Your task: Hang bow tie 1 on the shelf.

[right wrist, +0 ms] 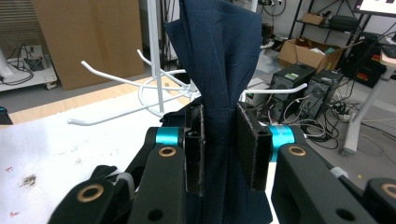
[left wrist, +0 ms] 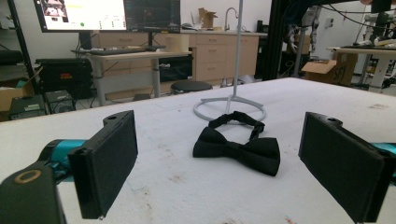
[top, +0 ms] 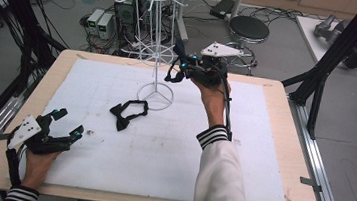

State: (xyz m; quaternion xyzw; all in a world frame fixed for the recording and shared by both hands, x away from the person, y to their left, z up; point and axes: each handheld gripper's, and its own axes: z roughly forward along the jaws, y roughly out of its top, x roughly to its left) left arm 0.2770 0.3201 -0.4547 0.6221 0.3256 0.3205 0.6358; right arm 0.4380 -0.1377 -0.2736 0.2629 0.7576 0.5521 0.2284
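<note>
Black two-jaw tools, one per hand: left gripper [top: 67, 121] at seven o'clock of the high view, right gripper [top: 180, 66] near twelve. Flat rectangular pads [left wrist: 112, 156] faced in dark, grainy rubber. Teal collars behind each jaw, brass-ringed pivot holes in the black links. Grey three-cornered plates dotted with small holes on top. Black cables trailing along forearms. White sleeves [top: 218, 180] with black-and-white striped cuffs.

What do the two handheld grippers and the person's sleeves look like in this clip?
Both are black, with teal parts near the jaws, flat black padded jaws and a grey three-cornered plate on top: left gripper, right gripper. A black cable trails from the right one. The sleeve is white with a black-and-white striped cuff.
</note>
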